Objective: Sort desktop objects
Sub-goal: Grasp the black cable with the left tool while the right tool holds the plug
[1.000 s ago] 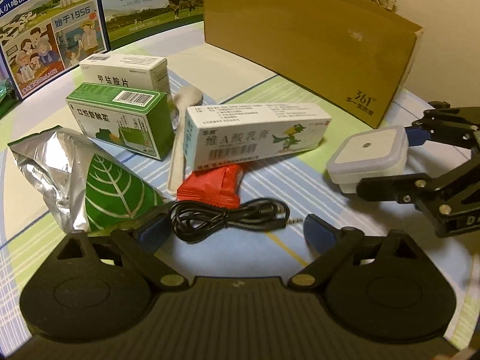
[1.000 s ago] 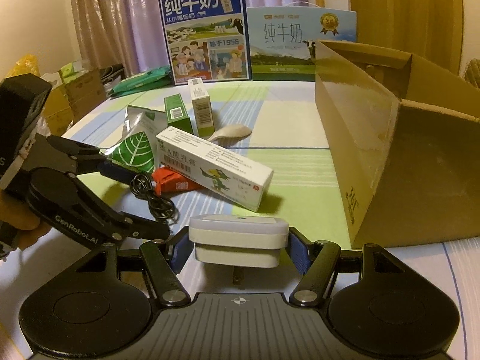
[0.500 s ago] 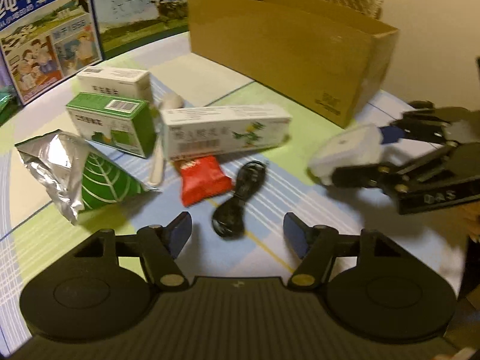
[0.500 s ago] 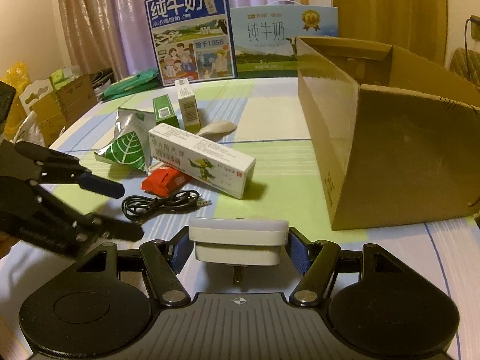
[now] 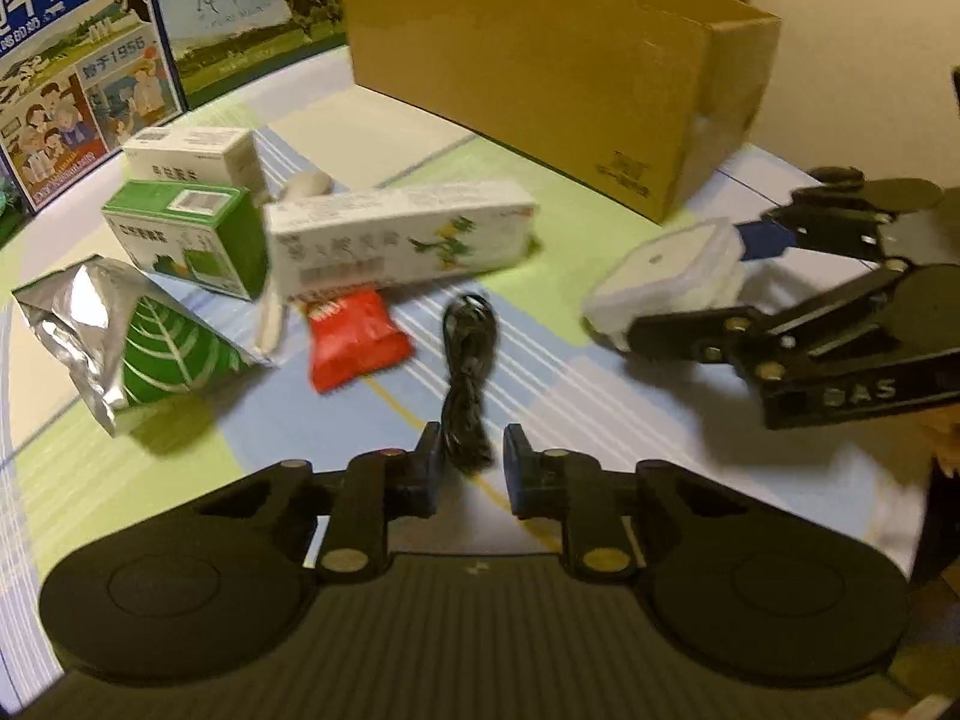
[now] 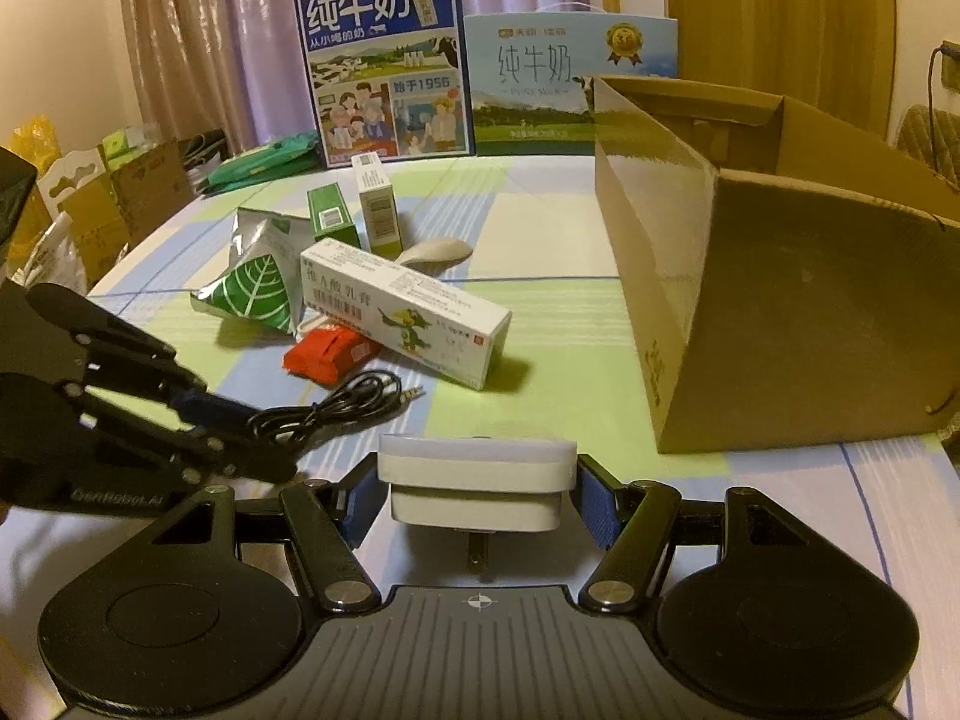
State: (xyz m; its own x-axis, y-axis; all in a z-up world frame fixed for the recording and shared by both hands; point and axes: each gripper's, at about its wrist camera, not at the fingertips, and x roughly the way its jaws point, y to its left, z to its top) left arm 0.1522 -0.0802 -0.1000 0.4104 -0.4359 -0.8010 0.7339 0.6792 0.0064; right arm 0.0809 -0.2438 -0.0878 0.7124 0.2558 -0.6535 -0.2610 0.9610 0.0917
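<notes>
A coiled black cable (image 5: 465,360) lies on the striped tablecloth, and my left gripper (image 5: 471,462) is shut on its near end. From the right wrist view the left gripper (image 6: 252,432) sits low at the left with the cable (image 6: 348,399) trailing away from its tips. My right gripper (image 6: 477,492) is shut on a white plug adapter (image 6: 477,465), held just above the table. In the left wrist view the adapter (image 5: 666,276) and right gripper (image 5: 690,288) are at the right. An open cardboard box (image 6: 810,312) stands to the right.
Behind the cable lie a red packet (image 5: 354,342), a long white ointment box (image 5: 402,240), a green box (image 5: 186,234), a small white box (image 5: 192,153), a foil leaf pouch (image 5: 120,336) and a pale spoon (image 6: 435,252). Two milk cartons (image 6: 384,66) stand at the back.
My left gripper drew back, lined up with the cable, which now points lengthwise away from it, and closed from wide open onto its near end. The right gripper kept hold of the adapter.
</notes>
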